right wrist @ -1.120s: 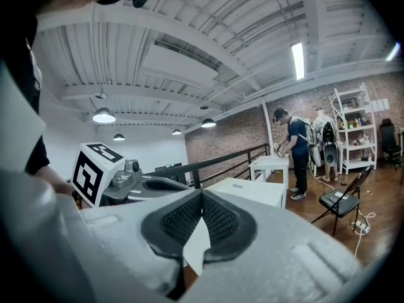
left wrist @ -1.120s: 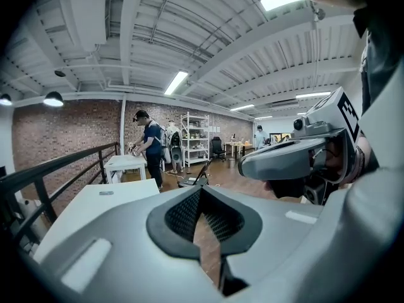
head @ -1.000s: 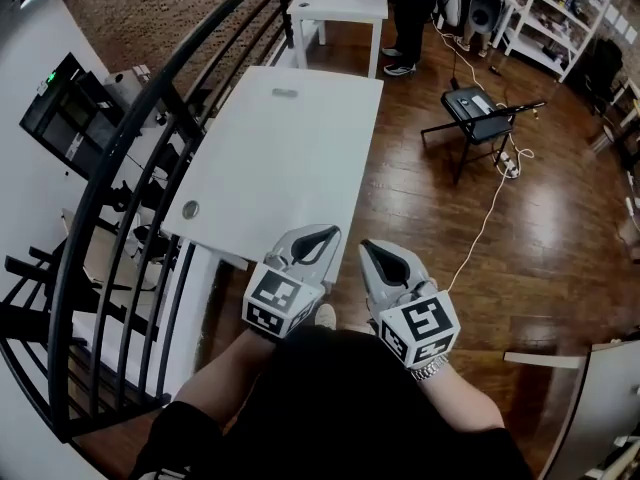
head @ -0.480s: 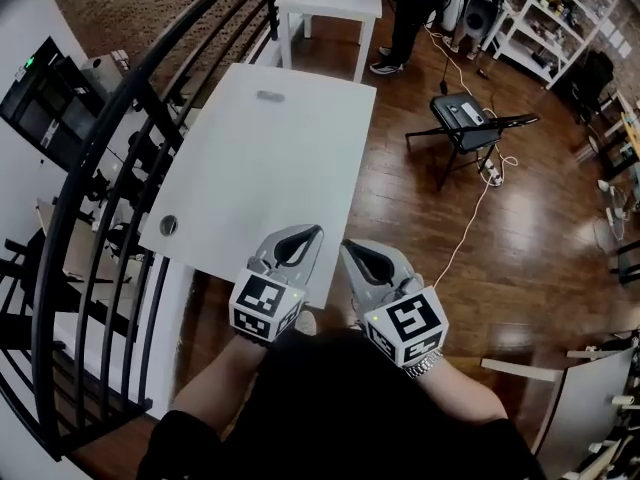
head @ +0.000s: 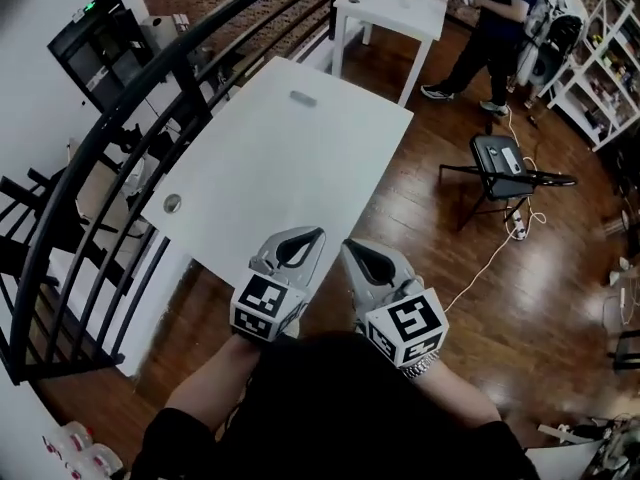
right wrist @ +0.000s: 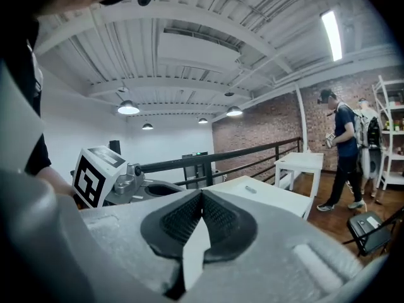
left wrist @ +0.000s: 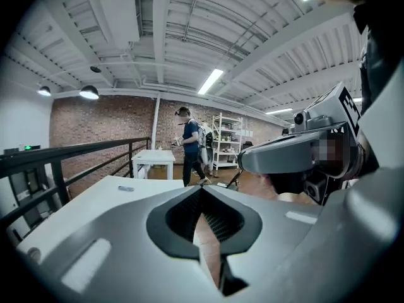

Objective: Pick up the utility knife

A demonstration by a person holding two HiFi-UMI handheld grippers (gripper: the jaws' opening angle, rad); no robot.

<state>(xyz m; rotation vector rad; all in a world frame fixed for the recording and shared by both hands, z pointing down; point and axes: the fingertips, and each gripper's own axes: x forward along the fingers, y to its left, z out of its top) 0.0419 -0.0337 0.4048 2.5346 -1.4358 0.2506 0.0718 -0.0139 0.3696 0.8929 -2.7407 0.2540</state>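
Observation:
The utility knife is a small grey bar lying near the far end of the long white table. It also shows as a small speck in the left gripper view and in the right gripper view. My left gripper and right gripper are held side by side at the table's near edge, far short of the knife. Both point toward the table. Each has its jaws shut tip to tip with nothing between them.
A black railing runs along the table's left side. A round cable hole sits near the table's left edge. Beyond stand a second white table, a person, a folding chair with a cable on the wooden floor, and shelves.
The head view has swung, so the table now lies more to the upper left. Both grippers have shifted together along the table's near edge and stay shut.

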